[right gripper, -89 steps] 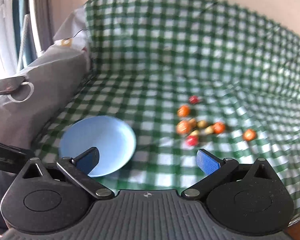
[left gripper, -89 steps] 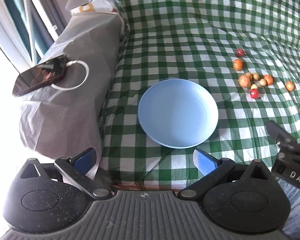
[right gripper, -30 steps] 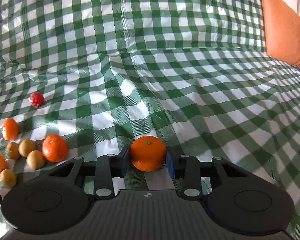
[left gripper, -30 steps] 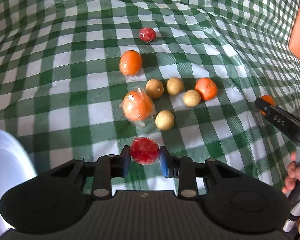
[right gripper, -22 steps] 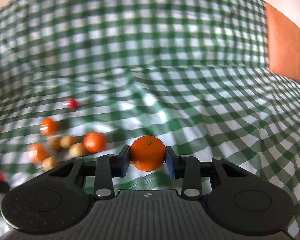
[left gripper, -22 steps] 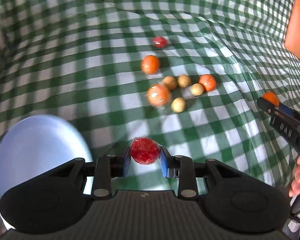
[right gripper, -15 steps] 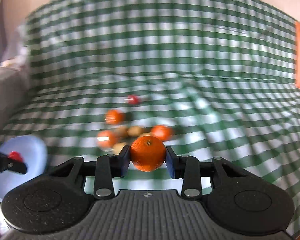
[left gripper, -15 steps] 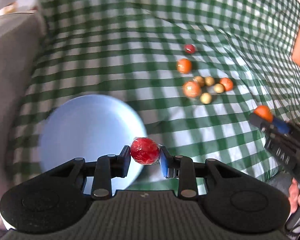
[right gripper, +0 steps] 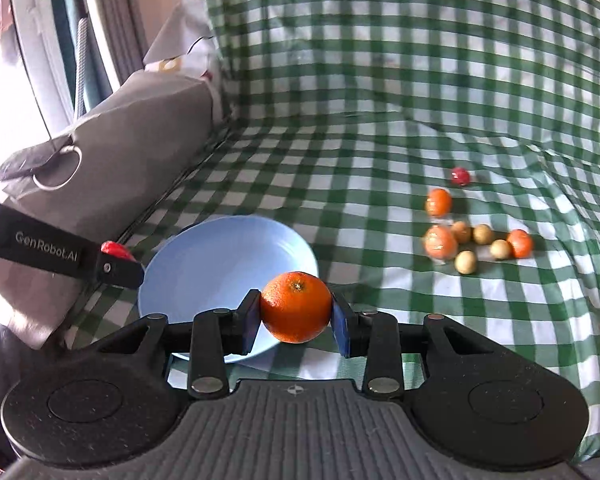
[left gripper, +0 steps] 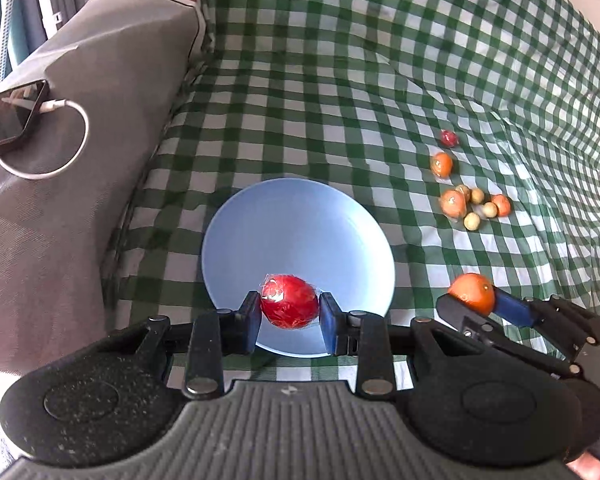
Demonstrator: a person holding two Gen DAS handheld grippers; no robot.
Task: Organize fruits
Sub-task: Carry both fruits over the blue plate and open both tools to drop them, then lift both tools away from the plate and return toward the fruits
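Left gripper [left gripper: 289, 318] clamped on a small red round fruit in crinkly clear wrap [left gripper: 288, 306], hanging over the near part of the round pale-blue plate [left gripper: 300, 220]. Right gripper [right gripper: 296, 322] clenched on a bright orange mandarin [right gripper: 296, 306], sitting just past the plate's near-right edge in its own view, so not quite over it yet.

Biggest risk, probably: both grippers crowding the same plate and bumping, since they're side by side already. Also easy to let go too high, and round fruit would likely roll straight off such a shallow rim onto the green-and-white checked cloth [left gripper: 340, 100]. Slippery wrap on the red one could slide in the pads too. Soft, wrinkly cloth under the plate, so a knock might tip it.

Plate totally bare right now, nothing in it. Rest of the loose fruit [left gripper: 472, 204] (a few orange ones, some small tan ones, another small red one) lying in a cluster on the cloth well off to the right. No other container in sight.
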